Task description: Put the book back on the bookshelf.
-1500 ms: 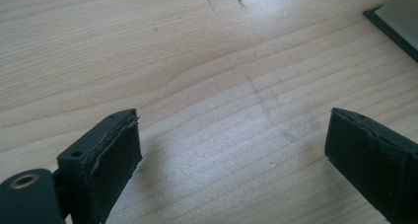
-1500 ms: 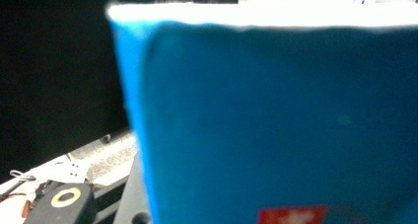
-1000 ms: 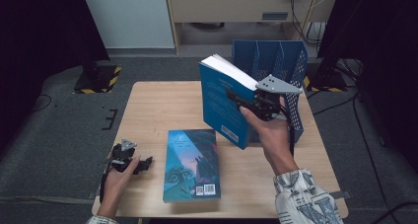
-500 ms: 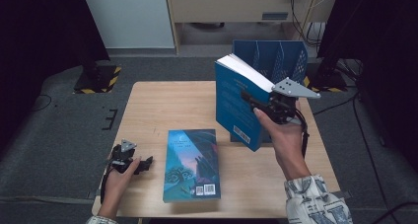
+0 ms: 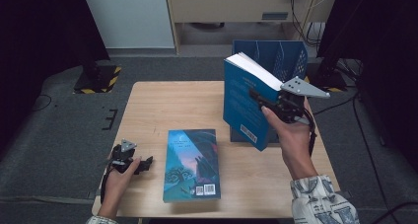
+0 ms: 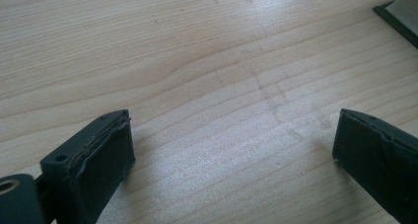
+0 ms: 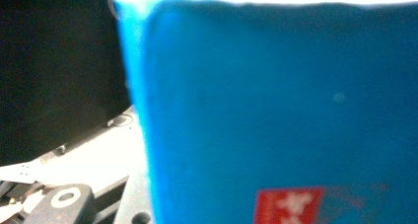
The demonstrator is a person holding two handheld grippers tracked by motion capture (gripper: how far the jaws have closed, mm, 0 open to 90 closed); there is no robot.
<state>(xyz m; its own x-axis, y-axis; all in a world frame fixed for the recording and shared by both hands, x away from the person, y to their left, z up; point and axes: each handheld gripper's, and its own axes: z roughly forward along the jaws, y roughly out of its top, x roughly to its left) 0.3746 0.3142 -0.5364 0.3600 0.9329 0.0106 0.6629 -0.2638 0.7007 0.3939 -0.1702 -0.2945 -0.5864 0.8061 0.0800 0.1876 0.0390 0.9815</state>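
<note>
The right tool (image 5: 268, 105) grips a blue book (image 5: 245, 103), its jaws closed across the book's thickness. The book is held upright in the air at about two o'clock over the worktop (image 5: 162, 103), tilted a little, with the white page edges on top and the spine toward the person. The right hand (image 5: 291, 132) comes up from five o'clock, forearm raised and wrist bent so that the tool points toward nine o'clock into the book. In the right gripper view the blue cover (image 7: 276, 115) stands very close to the camera, with a red label (image 7: 288, 205) near its lower edge. Just behind the book, at one o'clock, stands a blue file holder (image 5: 276, 56).

The left tool (image 5: 129, 157) rests low at eight o'clock, near the worktop's front left corner, with the left hand (image 5: 118, 177) wrapped around it and the forearm lying flat. Its jaws stand wide apart with nothing between them, bare wood beneath in the left gripper view (image 6: 226, 150).

A second book (image 5: 191, 165) lies flat, cover up, at six o'clock, between the two hands and apart from both.
</note>
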